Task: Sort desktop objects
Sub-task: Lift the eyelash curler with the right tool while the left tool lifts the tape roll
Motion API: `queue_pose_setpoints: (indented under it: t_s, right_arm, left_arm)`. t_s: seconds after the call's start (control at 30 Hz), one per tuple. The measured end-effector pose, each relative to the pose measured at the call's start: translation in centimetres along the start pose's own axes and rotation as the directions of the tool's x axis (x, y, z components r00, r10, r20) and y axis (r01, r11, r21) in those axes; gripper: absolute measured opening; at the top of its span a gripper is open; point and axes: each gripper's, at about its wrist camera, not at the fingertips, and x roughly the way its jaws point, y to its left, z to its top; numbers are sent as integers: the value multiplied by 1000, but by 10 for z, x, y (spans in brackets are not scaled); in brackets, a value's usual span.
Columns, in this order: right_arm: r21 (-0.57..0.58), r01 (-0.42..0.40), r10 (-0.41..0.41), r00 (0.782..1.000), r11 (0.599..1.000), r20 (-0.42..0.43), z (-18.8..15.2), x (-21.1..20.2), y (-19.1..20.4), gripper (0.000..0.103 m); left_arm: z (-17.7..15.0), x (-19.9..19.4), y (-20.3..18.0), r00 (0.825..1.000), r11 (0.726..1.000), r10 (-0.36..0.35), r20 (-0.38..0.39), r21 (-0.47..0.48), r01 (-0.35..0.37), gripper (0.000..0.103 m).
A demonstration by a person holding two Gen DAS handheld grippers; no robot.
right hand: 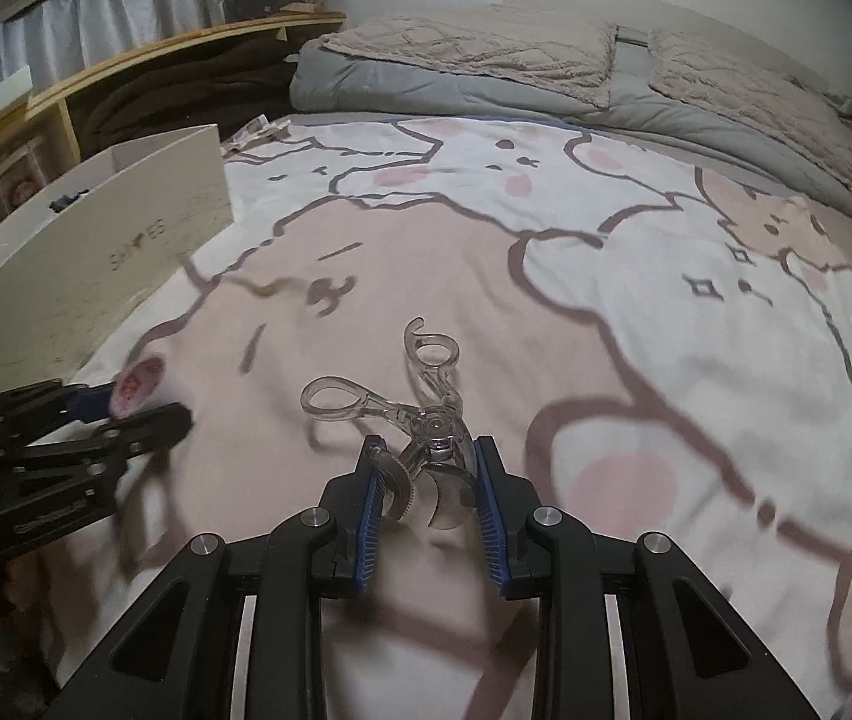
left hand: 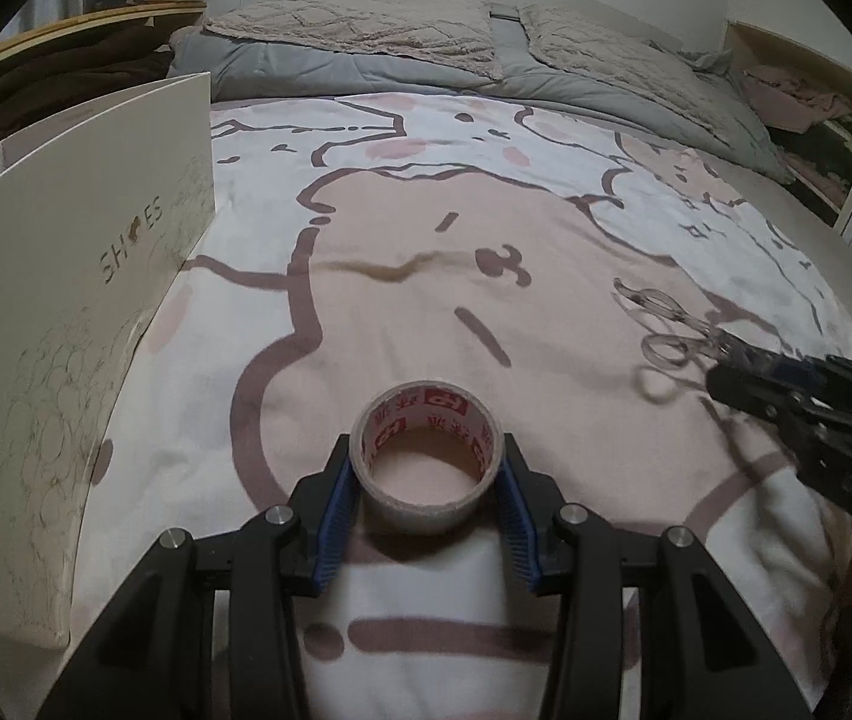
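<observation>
Left wrist view: tape roll [left hand: 426, 456] clamped in the left gripper [left hand: 426, 474] above the bedspread [left hand: 486, 252]. Right gripper [right hand: 423, 480] clasps an eyelash curler [right hand: 420, 414]. Carry both level to the shoe box [left hand: 78, 300], releasing inside.

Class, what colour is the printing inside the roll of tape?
Red on white, inside the beige roll of packing tape; clearest in the left wrist view.

Each gripper, the left gripper [left hand: 429, 483] and the right gripper [right hand: 426, 492], is matte black, with two angular linked arms pinned by round silver screws. The fingers [left hand: 339, 516] carry ribbed blue pads on their inner faces.
</observation>
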Motion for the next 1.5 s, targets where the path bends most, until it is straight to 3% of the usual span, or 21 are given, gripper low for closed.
queue_pose_setpoints:
  t_s: [0.43,0.6,0.67,0.73,0.83,1.07,1.17,1.5]
  right_arm:
    - [67,-72,71,997,995,13,-28,-4,8,30]
    - [86,-92,91,996,992,14,-29,-2,6,30]
    - [84,-94,94,996,992,13,-29,-1,6,32]
    - [80,-109,108,994,991,15,-29,-1,7,42]
    - [69,-114,113,993,991,19,-28,0,10,48]
    - [119,-109,105,994,987,42,-26,-1,2,48]
    - [118,-110,103,993,987,60,-27,-4,3,33]
    - [106,-107,102,994,989,49,-28,-2,5,33]
  left_arm:
    - [-3,-1,4,1000,999,-16,3,-35,16,44]
    - [-4,-1,4,1000,999,-13,2,-47,13,57]
    - [-4,-1,5,1000,999,-10,3,-45,10,58]
    - [-5,0,5,1000,999,-5,7,-46,5,58]
    - [-5,-1,6,1000,998,-7,13,-58,8,58]
    - [-6,-1,9,1000,995,-15,26,-99,17,58]
    - [-7,-1,11,999,992,-33,33,-117,37,61]
    - [-8,-2,13,998,987,-48,47,-154,55,62]
